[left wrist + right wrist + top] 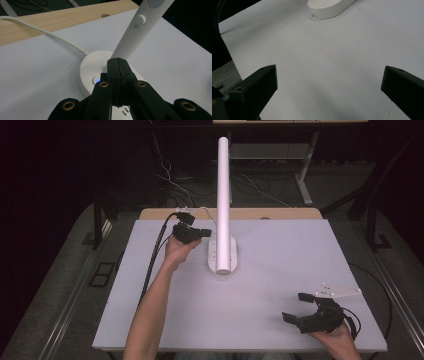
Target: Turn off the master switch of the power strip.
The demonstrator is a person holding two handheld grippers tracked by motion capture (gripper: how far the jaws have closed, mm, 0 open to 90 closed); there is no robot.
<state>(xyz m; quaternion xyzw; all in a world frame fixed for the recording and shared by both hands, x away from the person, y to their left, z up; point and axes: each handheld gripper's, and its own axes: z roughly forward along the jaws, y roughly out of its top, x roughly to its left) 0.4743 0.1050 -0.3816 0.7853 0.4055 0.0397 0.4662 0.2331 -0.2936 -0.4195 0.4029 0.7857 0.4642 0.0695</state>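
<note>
Standing near the far middle of the white table, a white desk lamp rises on a rigid stem from a flat oval base bearing a small blue-lit button. Left gripper, jaws pressed together and holding nothing, hovers over that base; right gripper rests wide open and empty near the table's right front corner. Base probably weighted and smooth, stem stiff plastic, likely top-heavy: best touched lightly at the button or grasped low on the stem.
</note>
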